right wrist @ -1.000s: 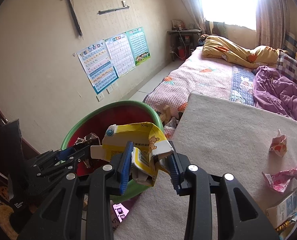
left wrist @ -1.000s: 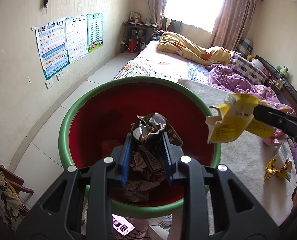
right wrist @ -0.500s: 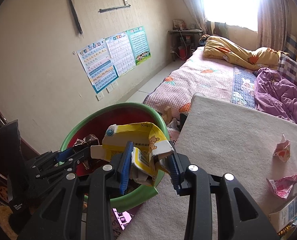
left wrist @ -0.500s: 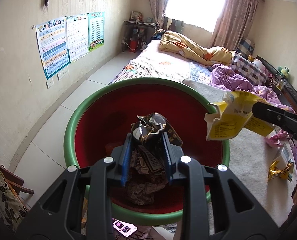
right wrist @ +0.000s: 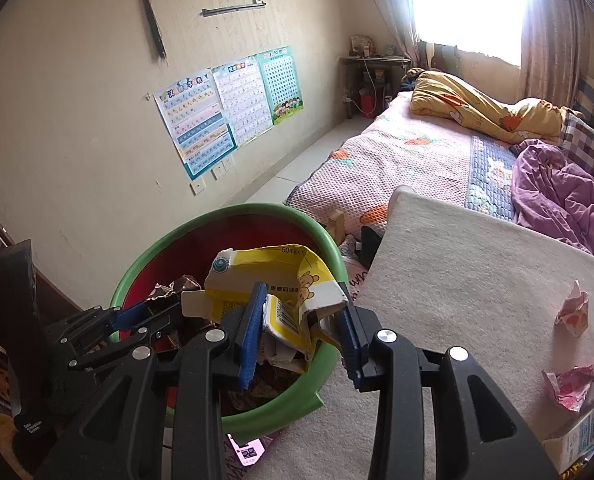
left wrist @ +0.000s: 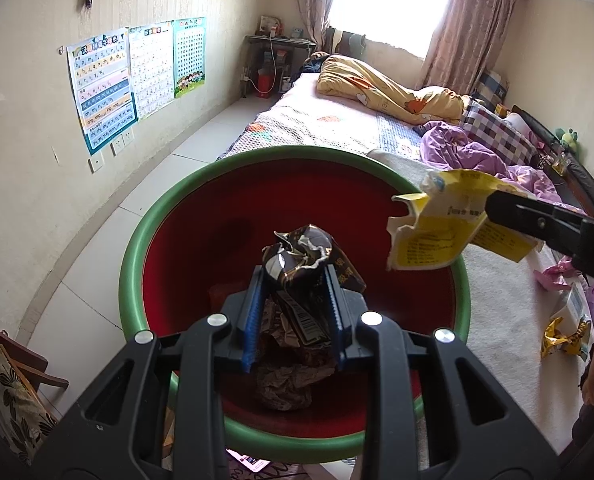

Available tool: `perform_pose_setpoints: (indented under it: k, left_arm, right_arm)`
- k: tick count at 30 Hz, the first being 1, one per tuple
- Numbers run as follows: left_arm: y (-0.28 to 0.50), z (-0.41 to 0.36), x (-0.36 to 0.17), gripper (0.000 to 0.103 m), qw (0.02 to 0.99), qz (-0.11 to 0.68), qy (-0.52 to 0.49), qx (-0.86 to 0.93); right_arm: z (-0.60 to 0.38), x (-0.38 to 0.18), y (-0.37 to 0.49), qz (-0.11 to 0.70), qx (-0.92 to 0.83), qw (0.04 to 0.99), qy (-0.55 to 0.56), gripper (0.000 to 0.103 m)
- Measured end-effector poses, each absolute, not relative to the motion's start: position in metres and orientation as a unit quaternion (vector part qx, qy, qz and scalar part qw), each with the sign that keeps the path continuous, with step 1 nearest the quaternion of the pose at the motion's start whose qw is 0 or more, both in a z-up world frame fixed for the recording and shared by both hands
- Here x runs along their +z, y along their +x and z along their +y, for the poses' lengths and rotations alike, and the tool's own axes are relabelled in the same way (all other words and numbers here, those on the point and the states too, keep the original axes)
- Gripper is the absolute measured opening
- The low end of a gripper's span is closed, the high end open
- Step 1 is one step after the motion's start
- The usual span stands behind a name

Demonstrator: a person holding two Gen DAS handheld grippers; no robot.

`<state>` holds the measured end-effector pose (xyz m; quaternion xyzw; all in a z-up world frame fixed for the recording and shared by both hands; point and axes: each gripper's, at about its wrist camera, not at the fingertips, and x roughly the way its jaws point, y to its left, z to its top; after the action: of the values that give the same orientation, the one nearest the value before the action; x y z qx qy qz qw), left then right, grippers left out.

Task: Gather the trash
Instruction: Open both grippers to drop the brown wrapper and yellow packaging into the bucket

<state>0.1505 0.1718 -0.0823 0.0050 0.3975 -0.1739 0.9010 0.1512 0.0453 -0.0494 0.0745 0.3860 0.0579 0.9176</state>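
A round basin [left wrist: 137, 264] [right wrist: 321, 236], green outside and red inside, sits beside the white mat and holds crumpled wrappers. My left gripper [left wrist: 295, 316] is shut on a crumpled dark brown wrapper [left wrist: 309, 256] above the basin's inside. My right gripper [right wrist: 303, 334] is shut on a torn yellow carton [right wrist: 281, 276] over the basin's near right rim. In the left wrist view that yellow carton [left wrist: 437, 224] hangs at the right over the basin's edge. The left gripper [right wrist: 137, 316] with its dark wrapper [right wrist: 177, 286] shows at the lower left of the right wrist view.
On the white mat [right wrist: 477, 280] lie pink wrappers [right wrist: 573, 312] [right wrist: 573, 376] and a white and blue box [right wrist: 581, 436]. A gold wrapper [left wrist: 561, 336] lies at its right side. A bed with quilts [right wrist: 437, 148] is behind. A phone [right wrist: 249, 450] lies under the basin's edge.
My right gripper has carried the yellow carton left, from beside the basin to above its rim. The basin sits further right in the left wrist view. Both grips are unchanged.
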Motion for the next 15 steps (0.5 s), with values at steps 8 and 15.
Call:
perform_pose_setpoints:
  k: [8, 15]
  left_arm:
    - [0.152, 0.181, -0.086, 0.045, 0.902, 0.404, -0.004, -0.155]
    - [0.142, 0.182, -0.083, 0.049, 0.905, 0.401, -0.010, -0.139]
  right_arm:
    - [0.052, -0.051, 0.158, 0.388, 0.078, 0.915, 0.076, 0.044]
    - [0.037, -0.046, 0.142, 0.378, 0.073, 0.919, 0.091, 0.051]
